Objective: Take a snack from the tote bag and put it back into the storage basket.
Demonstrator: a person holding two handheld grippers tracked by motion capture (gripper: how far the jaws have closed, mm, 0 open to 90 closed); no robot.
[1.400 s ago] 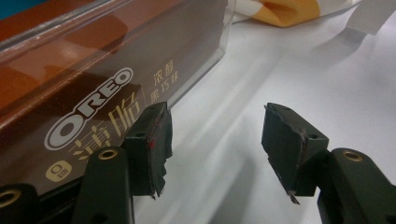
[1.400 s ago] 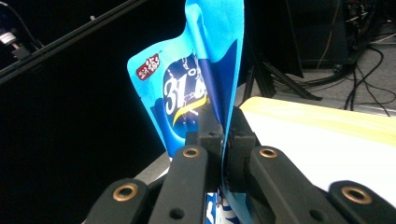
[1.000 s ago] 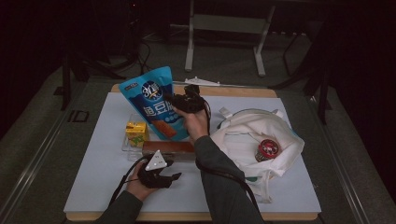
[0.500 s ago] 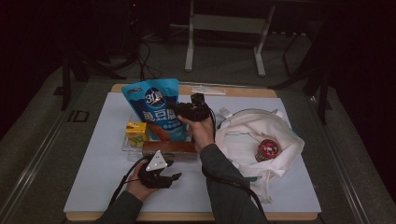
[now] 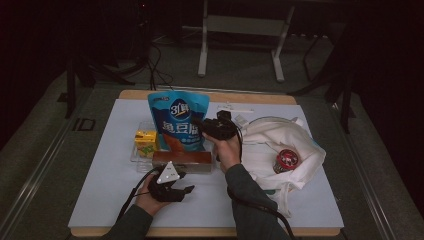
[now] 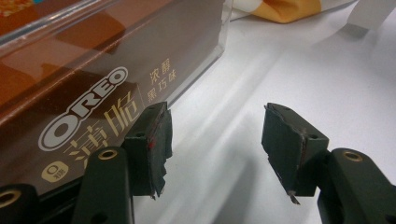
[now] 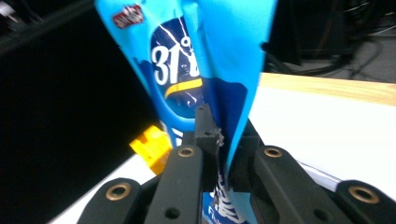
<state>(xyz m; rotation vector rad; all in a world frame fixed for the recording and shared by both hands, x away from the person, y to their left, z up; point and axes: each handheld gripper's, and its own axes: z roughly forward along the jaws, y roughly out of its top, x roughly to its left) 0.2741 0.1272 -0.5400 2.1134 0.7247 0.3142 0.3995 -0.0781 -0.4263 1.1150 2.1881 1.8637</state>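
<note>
A blue snack bag [image 5: 177, 120] stands upright behind the brown Oreo box [image 5: 182, 160], pinched at its right edge by my right gripper [image 5: 198, 123]. In the right gripper view the bag [image 7: 219, 60] sits between the pads of the right gripper [image 7: 218, 140]; its jaws have just been opening slightly, and the bag is still held. My left gripper [image 5: 184, 191] rests low on the white mat, in front of the box. In the left gripper view the left gripper [image 6: 215, 140] stands open beside the Oreo box [image 6: 84, 93], with only bare mat between its pads.
A yellow carton [image 5: 146, 141] sits in a clear tray [image 5: 134, 156] left of the bag. A white cloth bag [image 5: 280, 135] with a red round tin [image 5: 286, 159] on it lies to the right. White strips lie at the back of the table [image 5: 100, 150].
My right gripper has carried the blue bag to the right and somewhat lower, and the bag now stands more upright. The left gripper has stayed put.
</note>
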